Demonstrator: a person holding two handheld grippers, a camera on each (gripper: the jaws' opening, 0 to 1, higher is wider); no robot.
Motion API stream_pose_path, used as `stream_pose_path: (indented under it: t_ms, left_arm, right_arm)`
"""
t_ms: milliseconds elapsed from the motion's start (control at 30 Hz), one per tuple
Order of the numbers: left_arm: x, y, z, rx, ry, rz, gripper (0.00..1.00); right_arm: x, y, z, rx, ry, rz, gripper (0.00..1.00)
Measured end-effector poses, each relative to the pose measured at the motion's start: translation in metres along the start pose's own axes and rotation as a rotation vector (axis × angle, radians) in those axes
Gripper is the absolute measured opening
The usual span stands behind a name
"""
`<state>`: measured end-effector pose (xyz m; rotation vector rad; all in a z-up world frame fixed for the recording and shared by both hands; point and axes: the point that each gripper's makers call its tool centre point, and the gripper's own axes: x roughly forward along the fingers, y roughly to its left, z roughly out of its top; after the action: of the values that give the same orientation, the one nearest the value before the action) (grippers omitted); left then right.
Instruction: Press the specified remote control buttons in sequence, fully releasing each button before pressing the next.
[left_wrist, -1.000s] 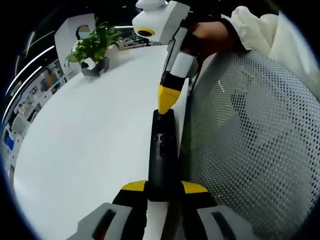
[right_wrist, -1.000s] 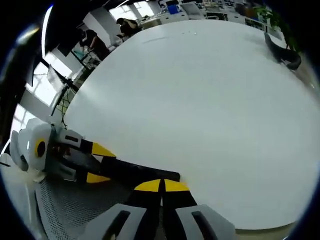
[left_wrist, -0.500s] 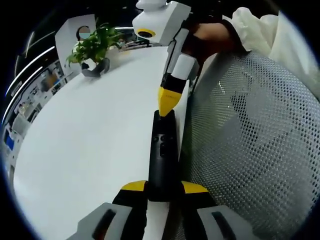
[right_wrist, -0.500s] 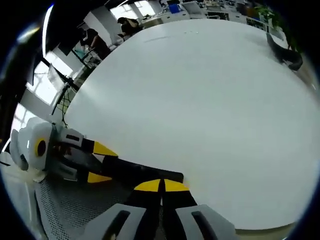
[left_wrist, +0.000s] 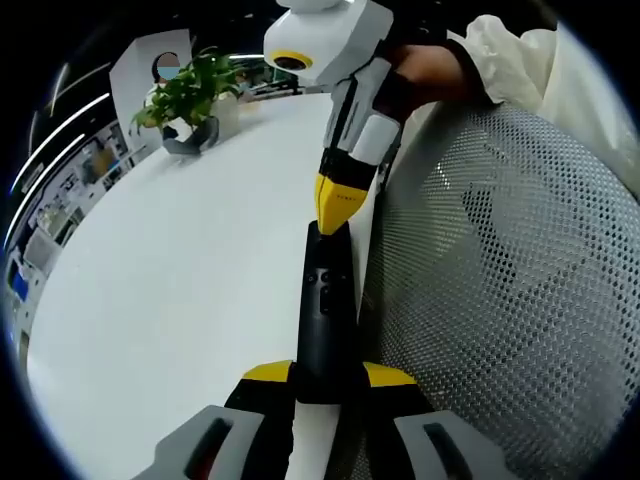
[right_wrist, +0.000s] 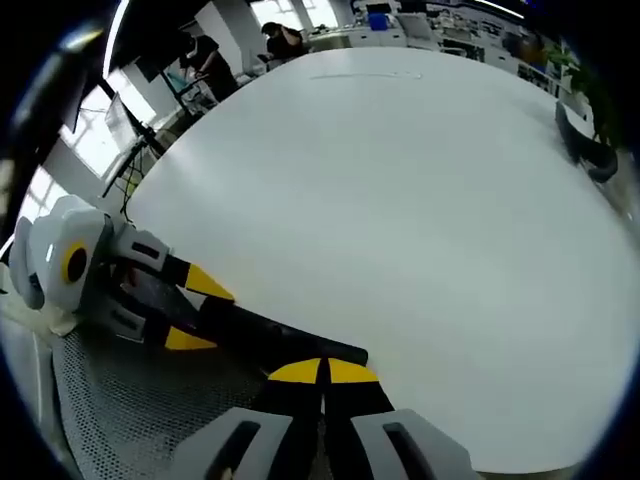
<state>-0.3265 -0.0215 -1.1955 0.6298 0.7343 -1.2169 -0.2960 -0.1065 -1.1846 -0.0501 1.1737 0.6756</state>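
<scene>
A slim black remote (left_wrist: 325, 300) lies at the right edge of the white table (left_wrist: 180, 270), pointing away from me. My left gripper (left_wrist: 328, 375) is shut on its near end, a yellow tip on each side. My right gripper (left_wrist: 335, 202) comes down from the top, shut, its yellow tips resting on the remote's far end, beyond the buttons. In the right gripper view, the right gripper (right_wrist: 322, 371) is shut over the end of the remote (right_wrist: 270, 335). The left gripper (right_wrist: 190, 310) holds the remote from the left.
A potted plant (left_wrist: 185, 92) stands at the table's far side, its pot (right_wrist: 585, 150) at the right gripper view's edge. A grey mesh chair (left_wrist: 500, 280) lies right beside the table edge. A person's white sleeve (left_wrist: 520, 60) is behind the right gripper. People (right_wrist: 205, 60) stand far off.
The right gripper has tilted up a little steeper while its tips stay on the remote's far end. The left gripper and the remote have not moved.
</scene>
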Motion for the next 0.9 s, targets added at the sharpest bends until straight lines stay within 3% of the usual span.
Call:
stream_pose_path:
  t_ms: [167,267,333,433,900]
  left_arm:
    - [0.000,0.000,0.000,0.003,-0.001,0.000,0.24]
    - [0.000,0.000,0.000,0.002,-0.001,0.001,0.24]
    - [0.000,0.000,0.000,-0.005,-0.004,0.002,0.24]
    - [0.000,0.000,0.000,-0.002,-0.002,0.003,0.24]
    - [0.001,-0.004,0.002,0.006,-0.008,-0.014,0.24]
  right_arm:
    - [-0.002,0.000,0.001,0.144,-0.013,0.065,0.00]
    - [-0.002,0.000,0.001,0.148,-0.017,0.076,0.00]
    - [-0.001,0.012,-0.002,0.155,0.007,0.130,0.00]
    - [0.001,0.011,-0.004,0.099,0.022,0.104,0.00]
    - [0.001,0.012,0.000,0.089,0.002,0.113,0.00]
